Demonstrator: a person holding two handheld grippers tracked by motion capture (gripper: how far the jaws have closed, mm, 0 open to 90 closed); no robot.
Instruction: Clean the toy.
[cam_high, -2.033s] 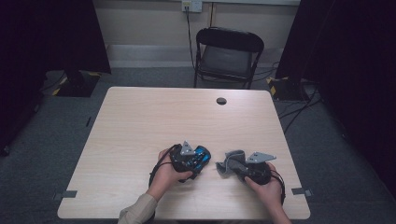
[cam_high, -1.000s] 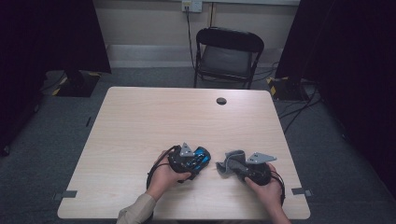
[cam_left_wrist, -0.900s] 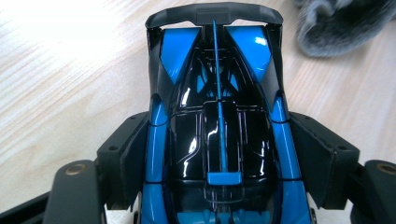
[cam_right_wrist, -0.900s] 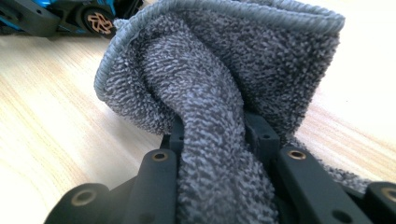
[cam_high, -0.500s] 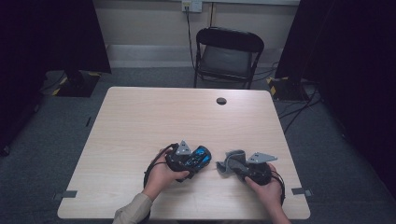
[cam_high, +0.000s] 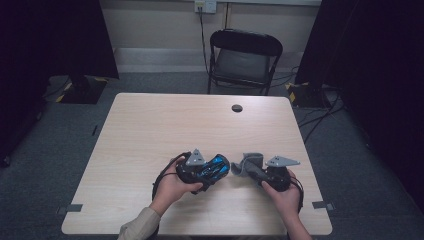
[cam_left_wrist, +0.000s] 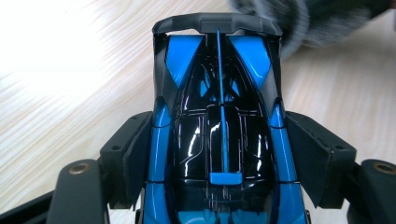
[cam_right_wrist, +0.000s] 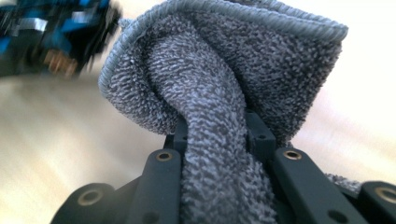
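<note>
Wooden tabletop (cam_high: 150, 130): left gripper (cam_high: 200, 170) fingers clamp blue toy car (cam_left_wrist: 219, 121); right gripper (cam_high: 260, 170) fingers pinch grey towel (cam_right_wrist: 224, 88).

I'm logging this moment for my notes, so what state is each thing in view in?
Toy car: blue and black, clamped between the left gripper fingers, low over the table.
Cloth: grey terry, bunched, pinched by the right gripper.
Folding chair: unfolded, empty, beyond the table.
Dark round spot near the table's far edge: too small to tell.
</note>
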